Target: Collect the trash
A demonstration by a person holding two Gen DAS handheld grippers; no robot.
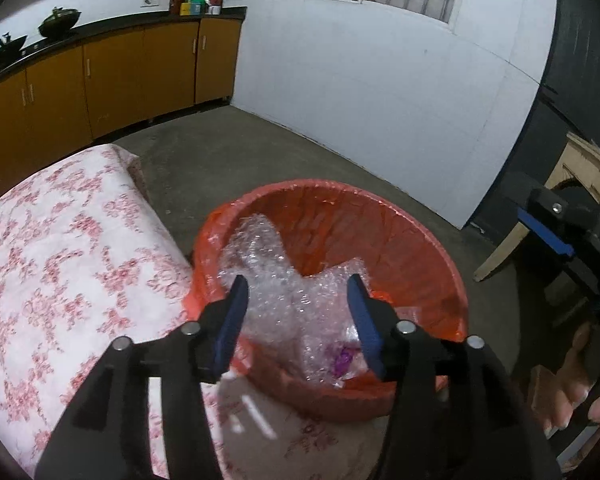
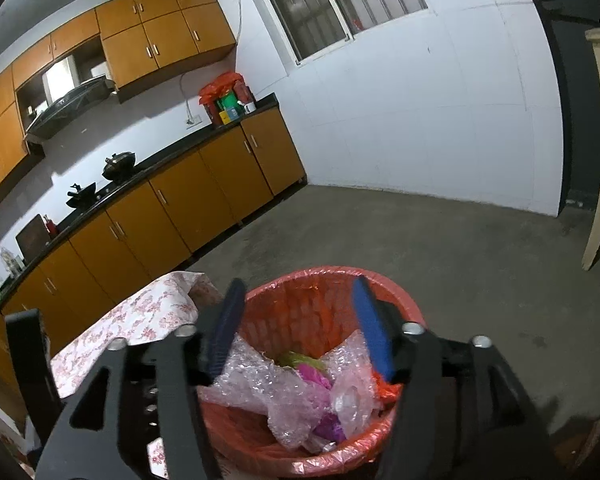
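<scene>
While both tongs are held spread above the red-lined bin [image 1: 380, 216], nothing is pinched: bubble wrap [image 1: 284, 292] is seen below and between the fingers of the left tongs [image 1: 298, 316], and likewise under the right tongs [image 2: 296, 328]. Springy wrap piled toward the near rim could be pushed out by its own rebound onto the floral tabletop [image 1: 60, 264] to the left.

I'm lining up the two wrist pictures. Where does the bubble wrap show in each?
Left wrist: bubble wrap fills the near left of the red-lined bin, low centre.
Right wrist: bubble wrap lies in the bin at bottom centre, over pink and green scraps.
Shared landmark: the floral cloth left of the bin.
</scene>
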